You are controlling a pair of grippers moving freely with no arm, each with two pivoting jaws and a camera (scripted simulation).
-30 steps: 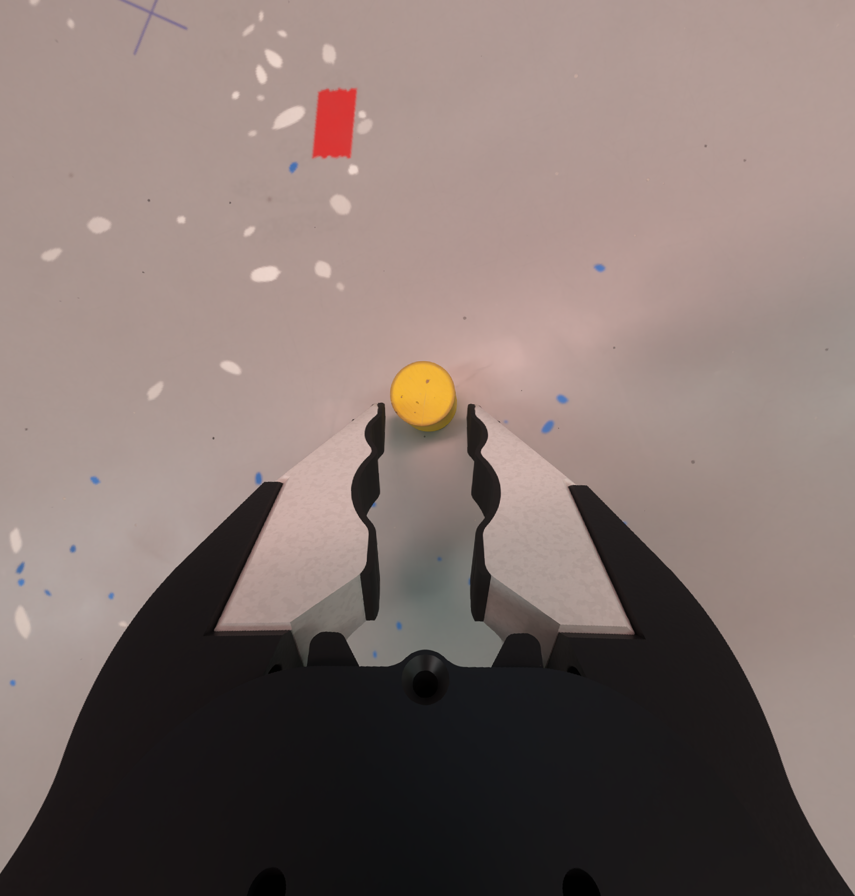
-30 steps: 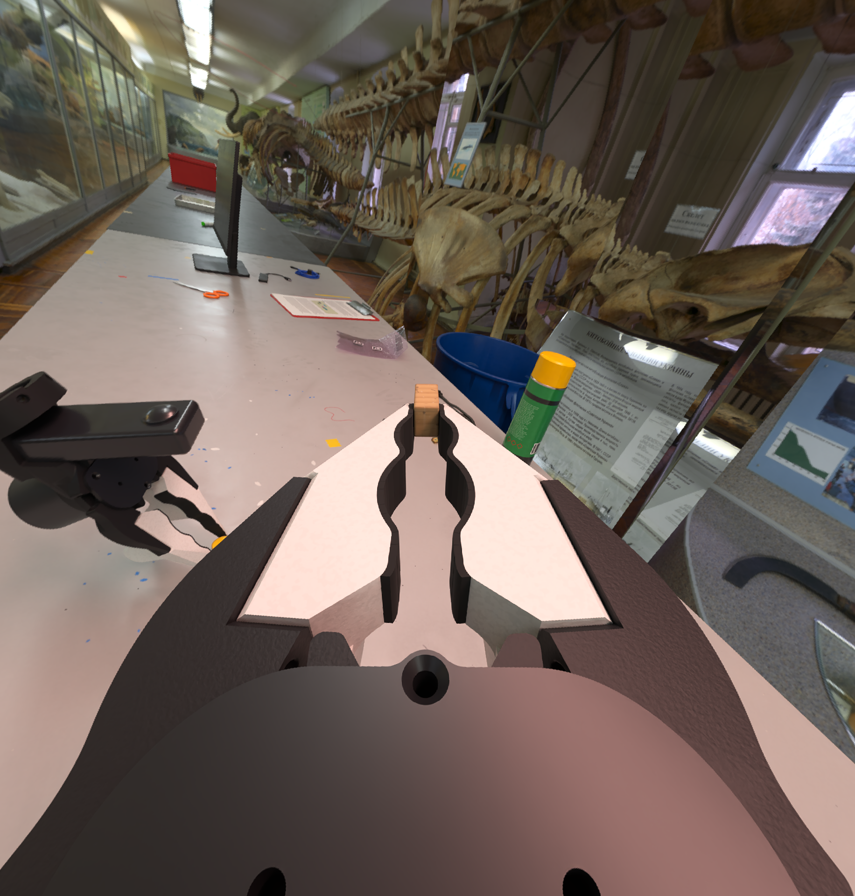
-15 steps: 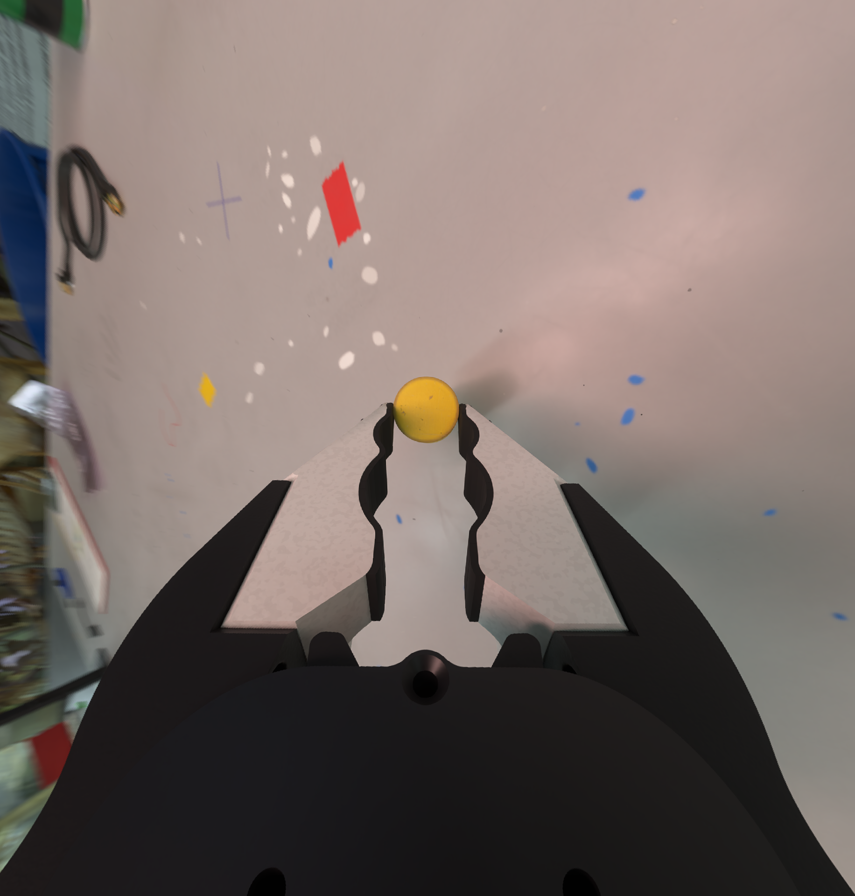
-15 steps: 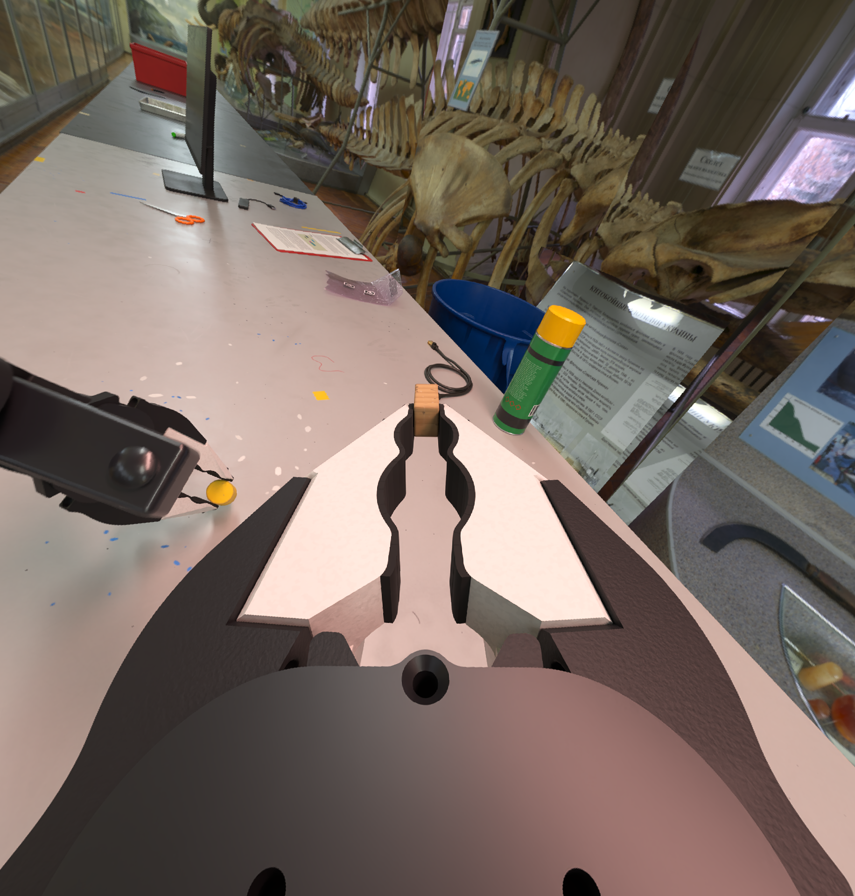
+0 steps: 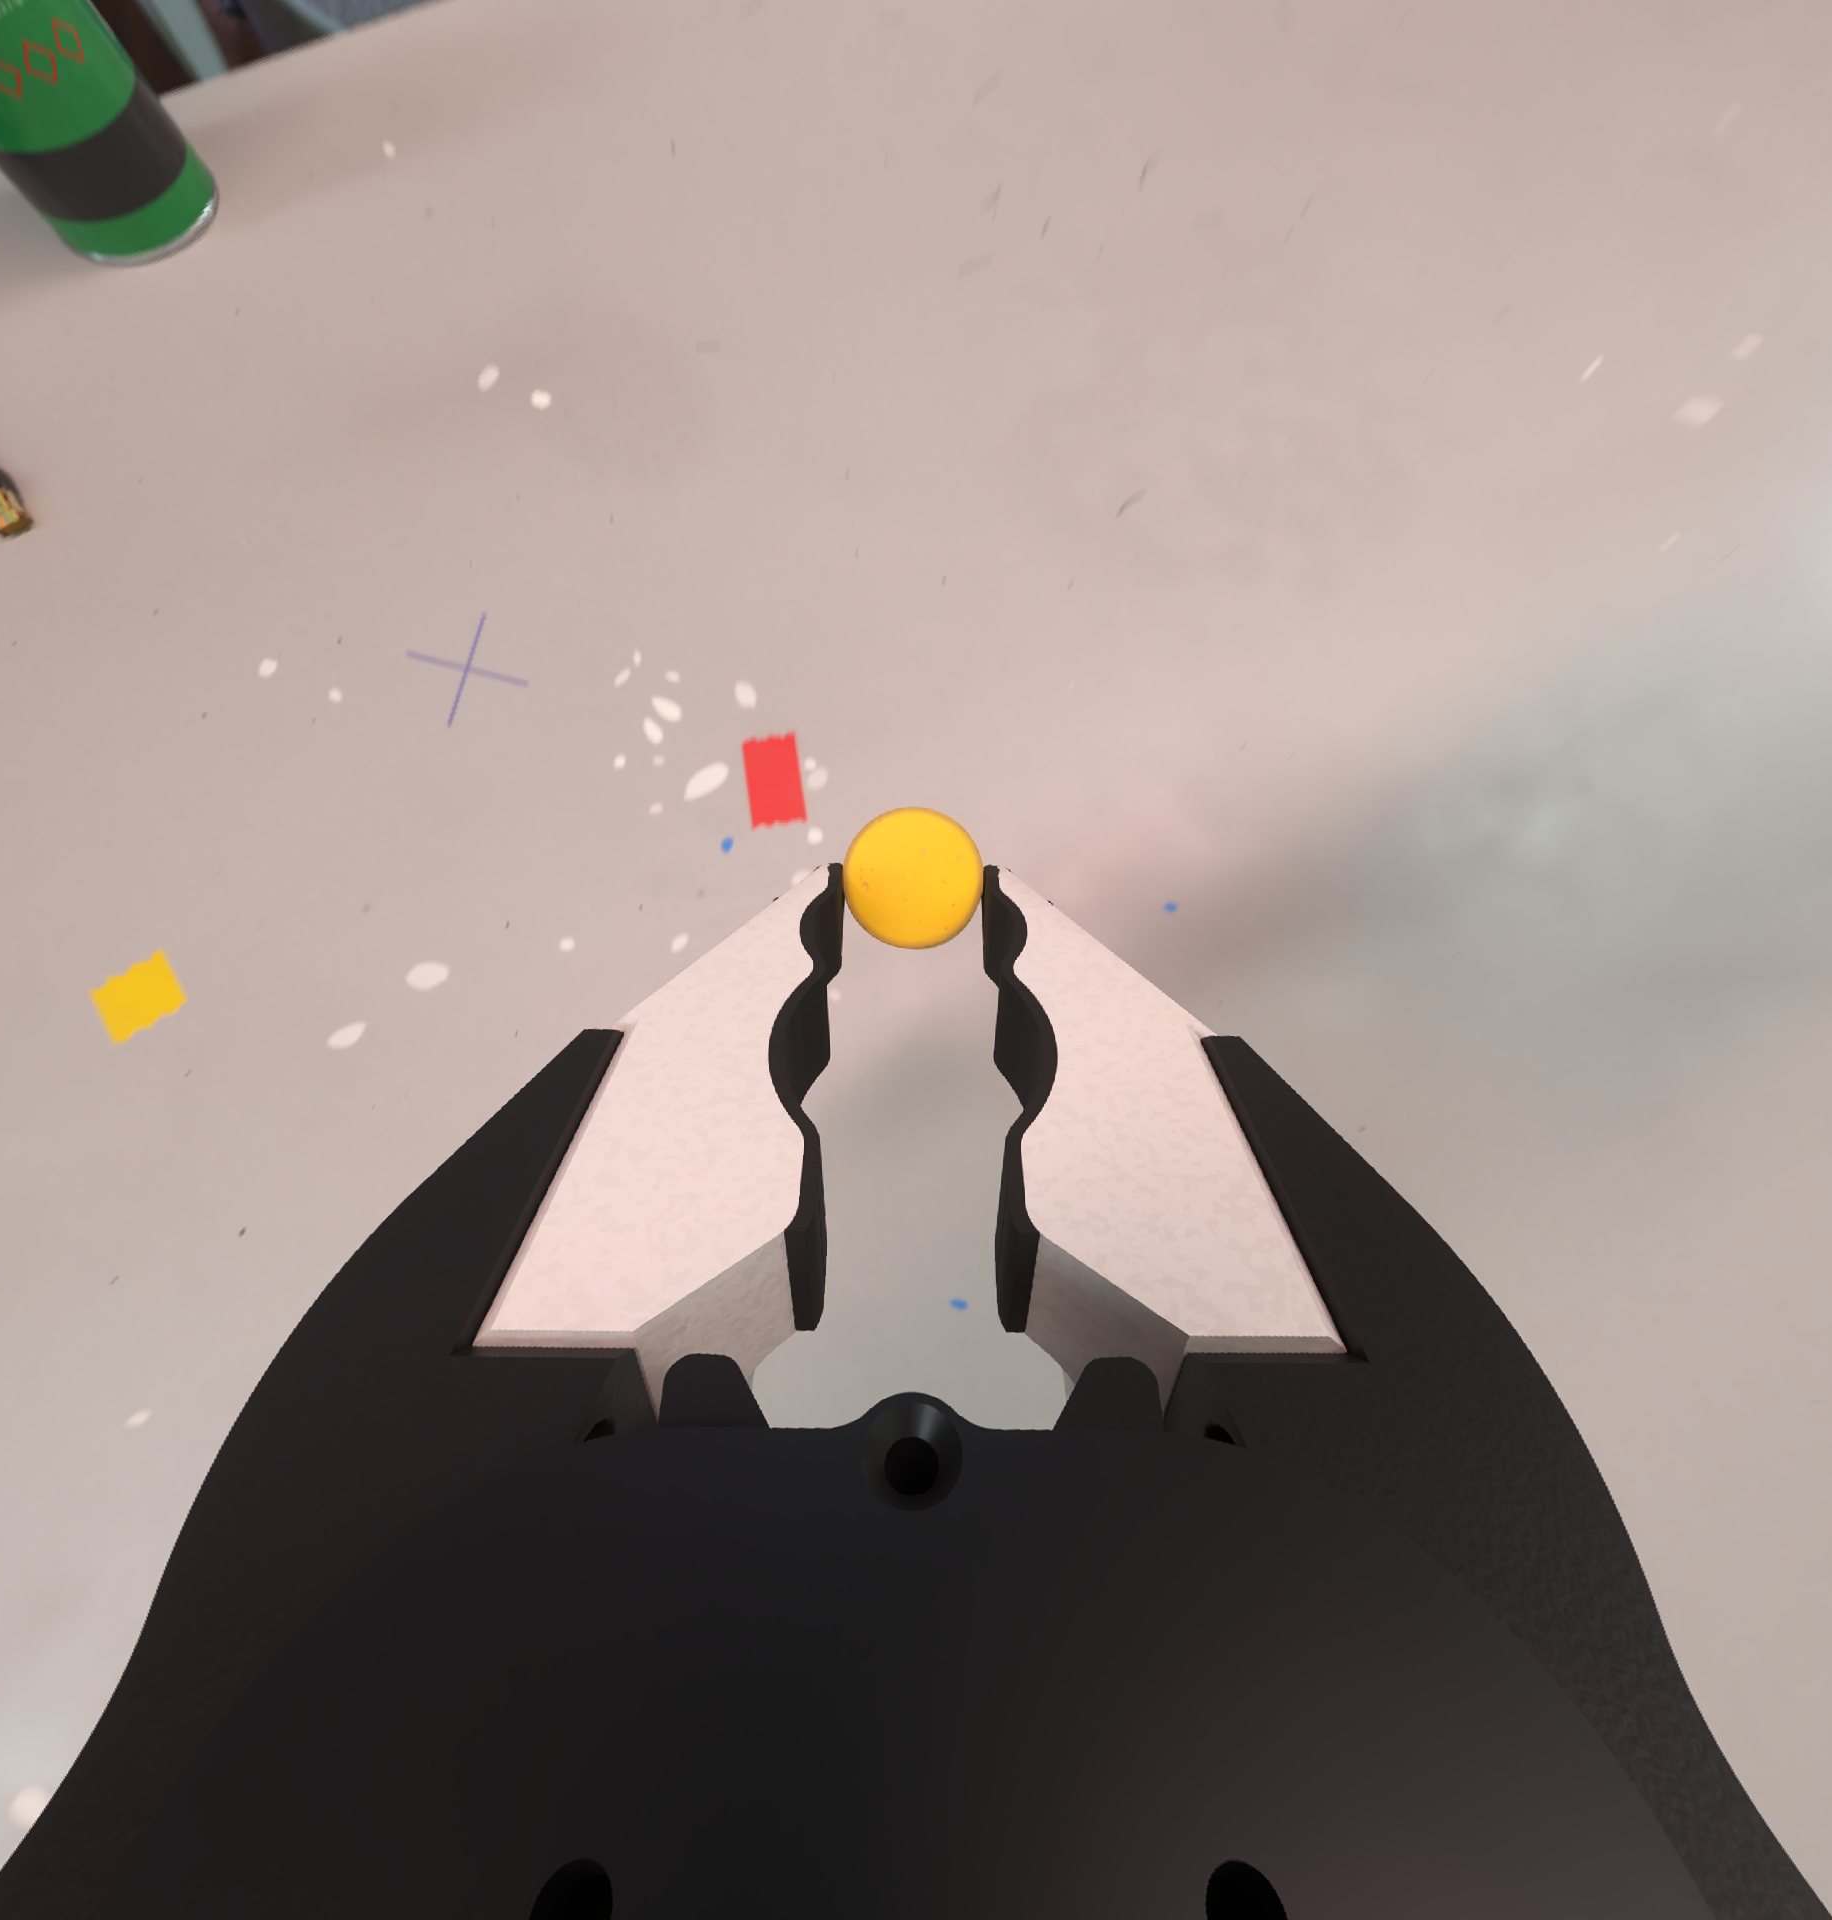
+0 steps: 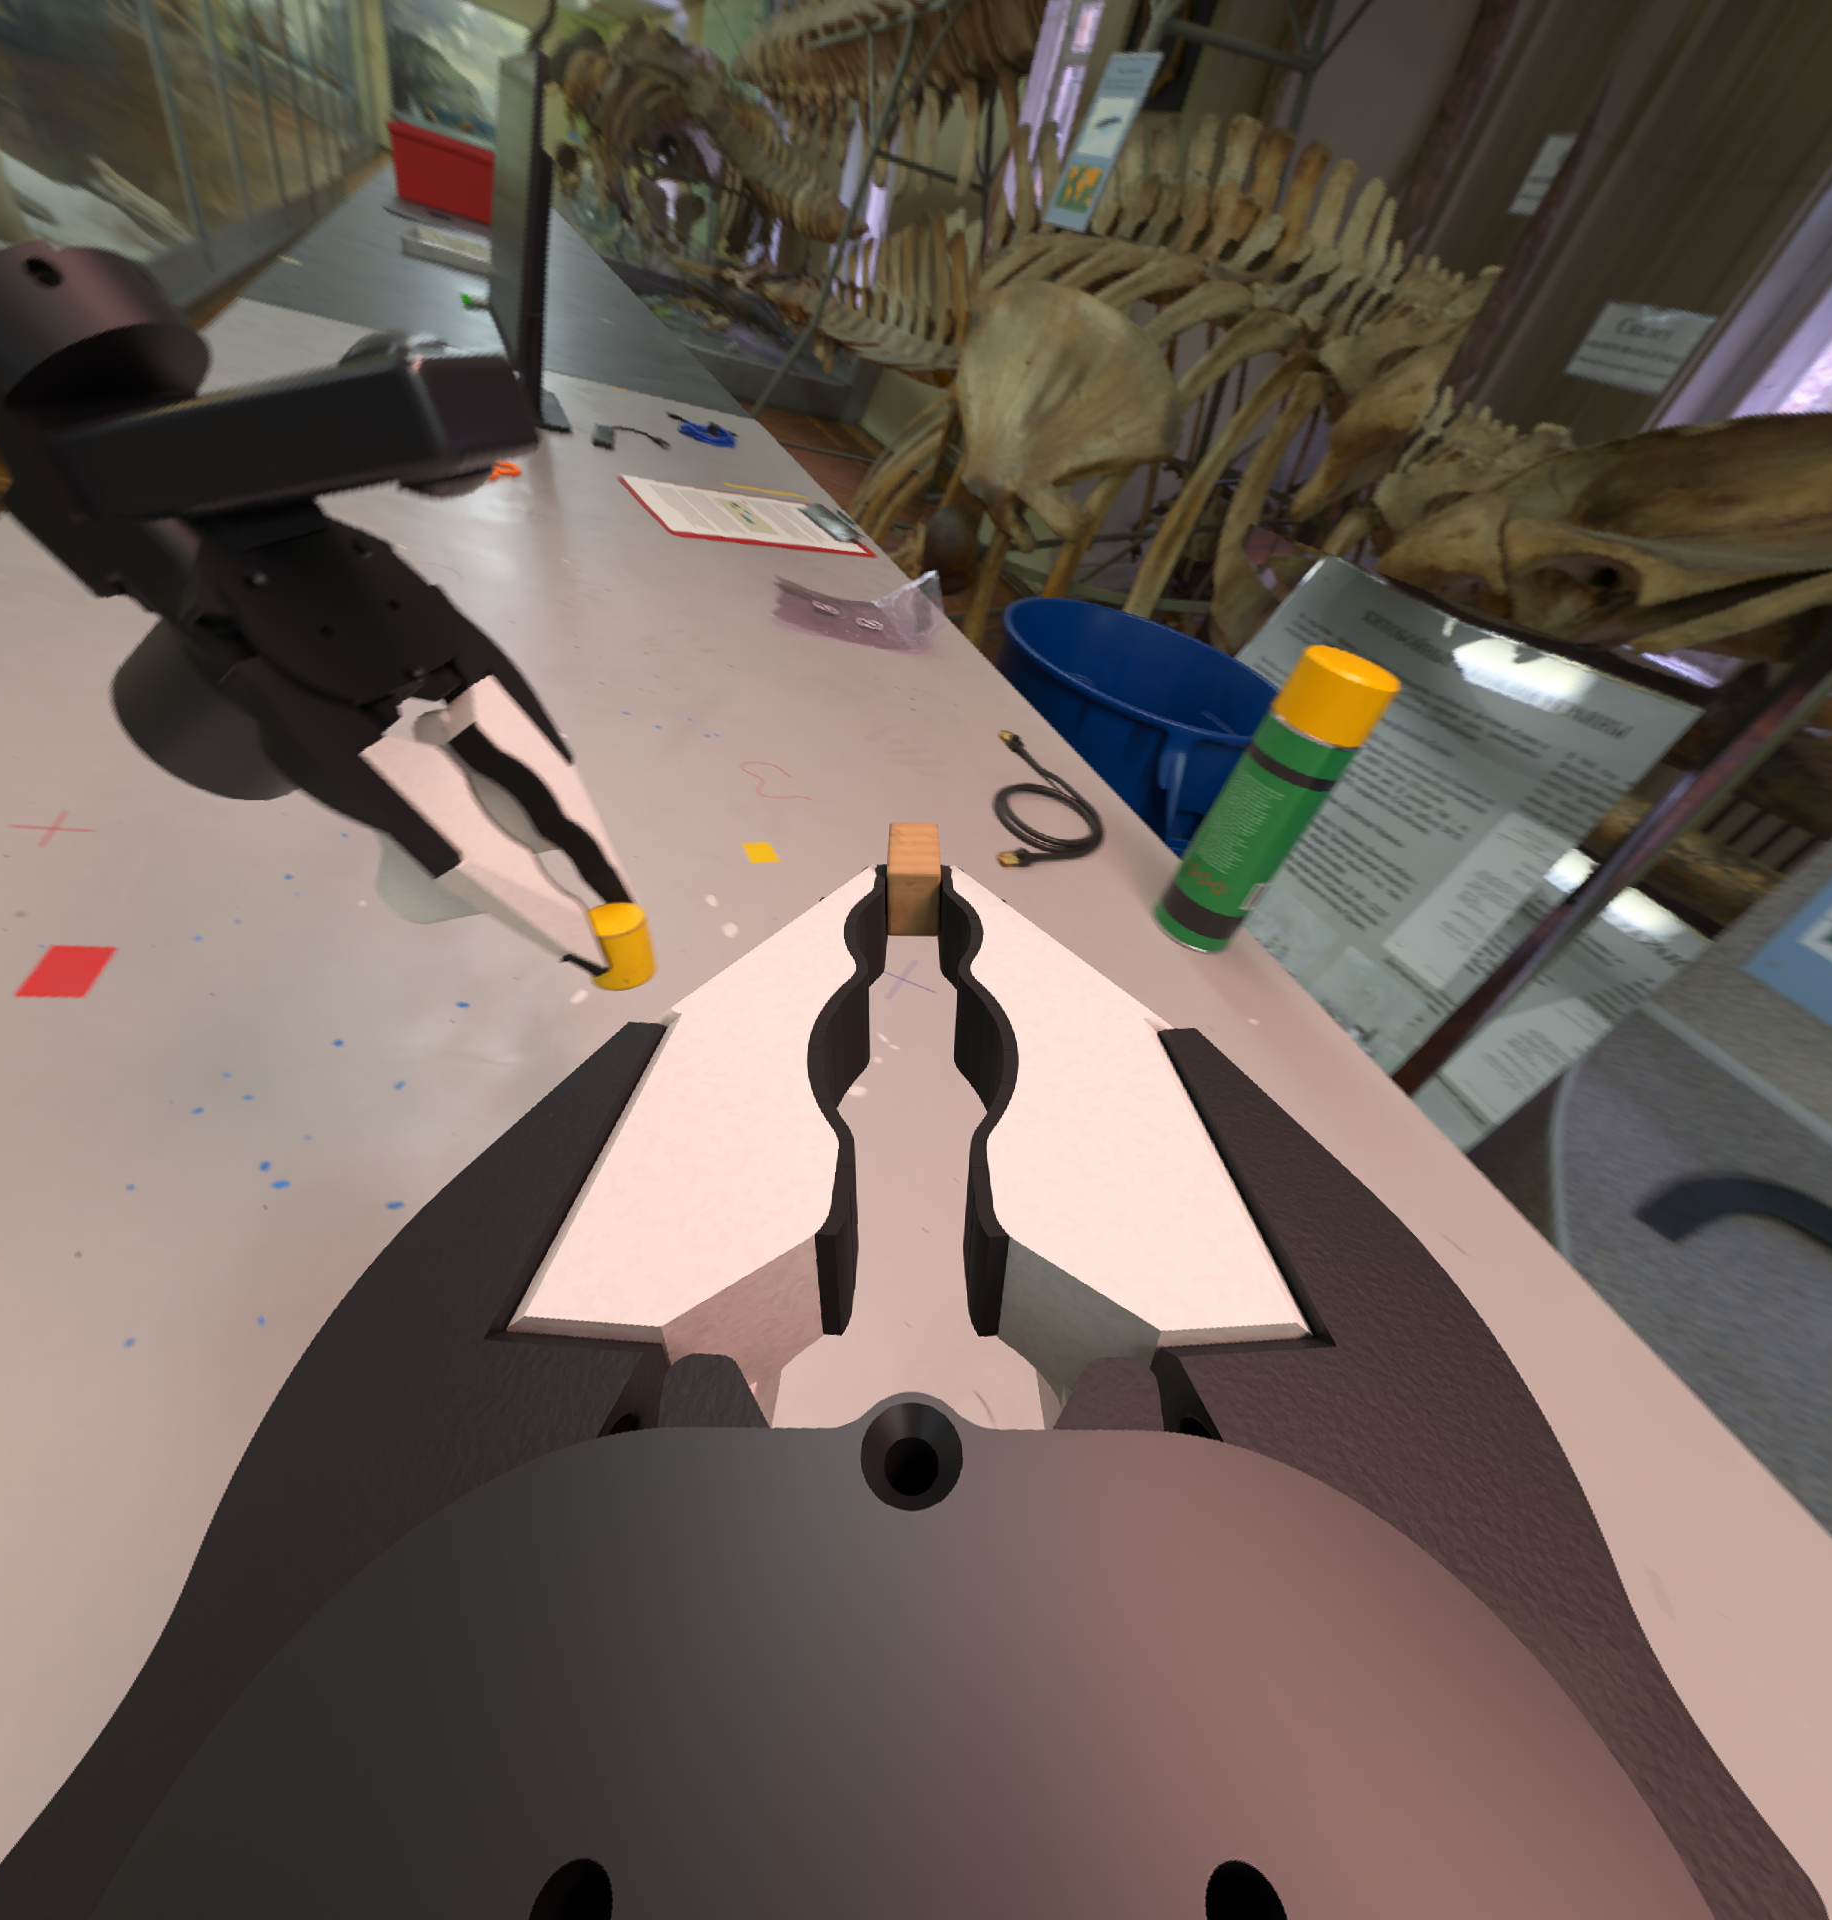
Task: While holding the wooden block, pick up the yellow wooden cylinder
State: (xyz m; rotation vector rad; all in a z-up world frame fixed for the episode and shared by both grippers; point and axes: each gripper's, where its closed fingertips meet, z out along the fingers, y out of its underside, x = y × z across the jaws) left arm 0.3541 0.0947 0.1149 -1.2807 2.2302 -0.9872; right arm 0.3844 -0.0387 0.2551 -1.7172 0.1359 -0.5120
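My left gripper [image 5: 913, 883] is shut on the yellow wooden cylinder [image 5: 913, 878], gripped at its fingertips and seen end-on above the table. In the right wrist view the same cylinder [image 6: 621, 943] shows held by the left gripper [image 6: 605, 940], which points down to the right. My right gripper [image 6: 913, 894] is shut on the small tan wooden block [image 6: 913, 878], held at its fingertips above the table.
A green spray can with a yellow cap [image 6: 1265, 816] stands near the table's right edge, also in the left wrist view [image 5: 81, 125]. A coiled black cable [image 6: 1047, 826], a blue bin [image 6: 1130, 696], a clipboard [image 6: 746, 514] and a monitor [image 6: 522, 229] lie farther off. Red tape [image 5: 774, 779] and yellow tape [image 5: 138, 994] mark the table.
The left gripper closed on the yellow cylinder and lifted it off the table, turning as it rose. The right gripper kept its hold on the block and tilted its view downward.
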